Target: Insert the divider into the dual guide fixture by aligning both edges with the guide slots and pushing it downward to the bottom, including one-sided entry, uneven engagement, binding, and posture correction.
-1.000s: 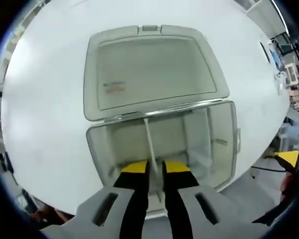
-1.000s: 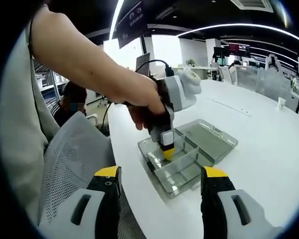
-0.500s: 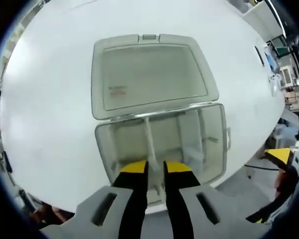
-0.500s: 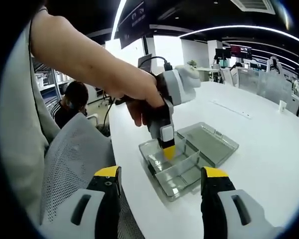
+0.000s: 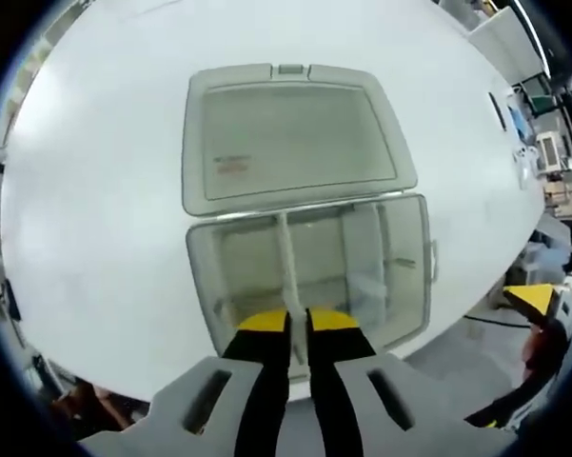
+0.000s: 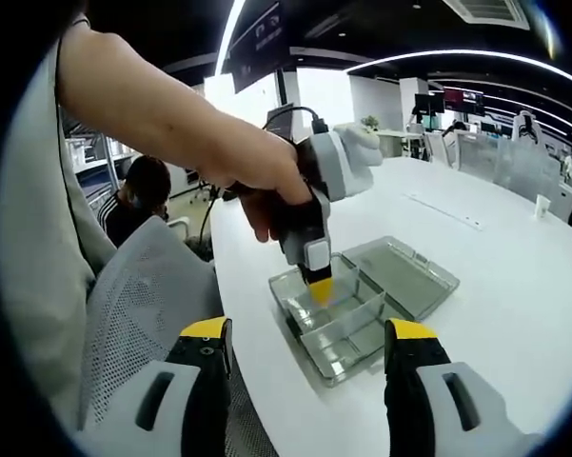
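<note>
1. The white desk (image 5: 95, 219) spreads out beneath your left gripper, and your right gripper hangs off its near edge, over a grey mesh chair (image 6: 138, 295).
2. Your hand (image 6: 266, 190) wraps the left gripper's body in the right gripper view, well ahead of your right gripper and above the fixture.
3. The clear dual guide fixture (image 5: 400, 286) lies on the desk directly ahead of your left gripper's tips, its tray just beyond them and its hinged lid (image 5: 290, 133) lying open flat on the far side of the tray. In the right gripper view it sits ahead of and between your right gripper's jaws, well apart from them.
4. Your left gripper (image 5: 297, 321) points down into the tray, clenched on the divider, the yellow-tipped jaws nearly together with the thin sheet between them.
5. Your right gripper (image 6: 309, 333) is released, jaws wide apart and grasping nothing.
6. The divider (image 5: 287, 257) is a thin clear panel running away from your left gripper's tips across the tray to the hinge-side wall, standing on edge. You cannot tell from either view whether its bottom edge has reached the tray floor.
</note>
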